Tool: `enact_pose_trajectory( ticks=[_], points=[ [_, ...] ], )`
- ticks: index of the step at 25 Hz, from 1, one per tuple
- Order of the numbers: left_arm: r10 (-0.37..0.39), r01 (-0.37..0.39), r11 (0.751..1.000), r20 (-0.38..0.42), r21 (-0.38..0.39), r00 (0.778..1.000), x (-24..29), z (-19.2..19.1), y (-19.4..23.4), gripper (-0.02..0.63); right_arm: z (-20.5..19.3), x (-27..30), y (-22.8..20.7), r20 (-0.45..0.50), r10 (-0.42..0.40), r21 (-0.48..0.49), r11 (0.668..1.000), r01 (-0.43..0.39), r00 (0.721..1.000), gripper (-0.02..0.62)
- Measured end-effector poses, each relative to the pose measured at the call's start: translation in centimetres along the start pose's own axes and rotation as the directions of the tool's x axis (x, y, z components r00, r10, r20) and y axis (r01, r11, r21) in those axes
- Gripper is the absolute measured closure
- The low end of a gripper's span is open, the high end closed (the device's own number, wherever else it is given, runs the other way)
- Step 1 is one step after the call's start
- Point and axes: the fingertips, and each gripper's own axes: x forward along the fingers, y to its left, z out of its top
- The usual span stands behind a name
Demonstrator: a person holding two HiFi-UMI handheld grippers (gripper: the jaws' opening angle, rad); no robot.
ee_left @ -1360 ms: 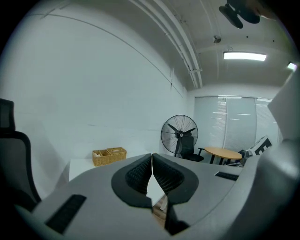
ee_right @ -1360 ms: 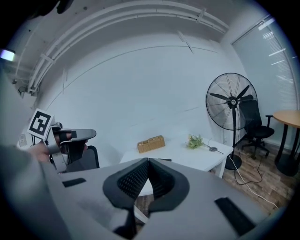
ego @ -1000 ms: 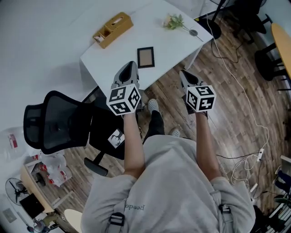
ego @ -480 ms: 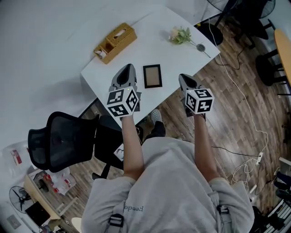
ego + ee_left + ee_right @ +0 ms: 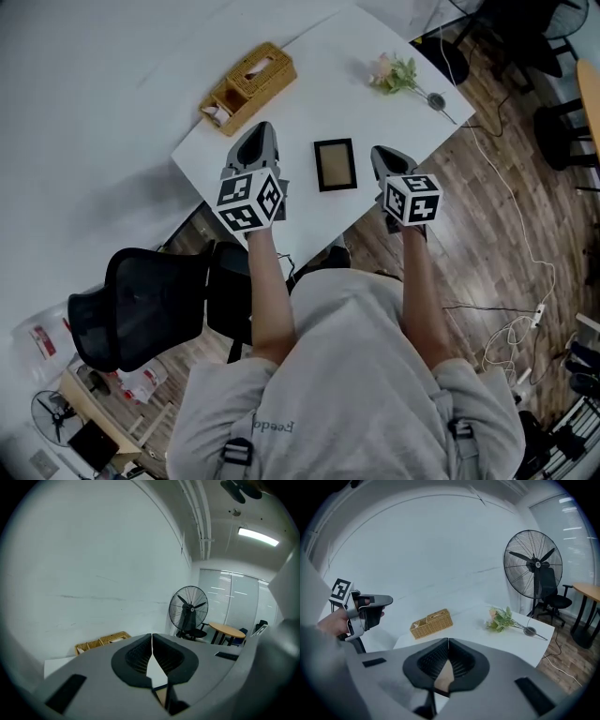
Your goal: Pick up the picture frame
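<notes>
Table (image 5: 309,103), left claw (image 5: 262,131), right claw (image 5: 380,155) closed (empty)

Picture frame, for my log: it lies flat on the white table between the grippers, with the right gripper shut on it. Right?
No: the right gripper is shut but empty, beside the picture frame; the head view shows that.

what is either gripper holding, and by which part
Nothing: left gripper and right gripper have jaws shut and empty; the picture frame lies untouched on the table.
</notes>
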Motion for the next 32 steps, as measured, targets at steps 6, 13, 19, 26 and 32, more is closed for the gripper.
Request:
enact_pose_trajectory(
  ticks=[6, 13, 19, 26, 32],
  points=[
    [-0.065, 0.066, 0.998, -0.082, 0.013, 0.995, 2.6, -3.9, 0.5, 0.578, -2.1, 2.1, -0.2, -0.038, -0.053, 0.021, 0.998, 0.053, 0.998, 0.574],
    [-0.096, 0.094, 0.995, -0.17, -0.02, 0.981, 4.0, -9.6, 0.6, 0.578, -4.1, 2.9, -0.8, -0.068, -0.1, 0.045, 0.994, 0.103, 0.993, 0.574],
    [-0.104, 0.094, 0.994, -0.248, -0.049, 0.963, 4.7, -14.7, -0.1, 0.578, -5.2, 4.5, -0.3, -0.091, -0.083, 0.04, 0.995, 0.087, 0.992, 0.574],
    [-0.046, 0.015, 0.996, -0.366, -0.086, 0.93, 5.3, -19.1, -0.4, 0.578, -7.3, 6.7, -0.7, -0.157, -0.118, 0.042, 0.991, 0.126, 0.98, 0.572],
    [-0.049, 0.006, 0.994, -0.412, -0.105, 0.91, 5.9, -21.4, -1.8, 0.578, -8.9, 7.7, -0.6, -0.196, -0.122, 0.031, 0.991, 0.131, 0.973, 0.571]
  ],
)
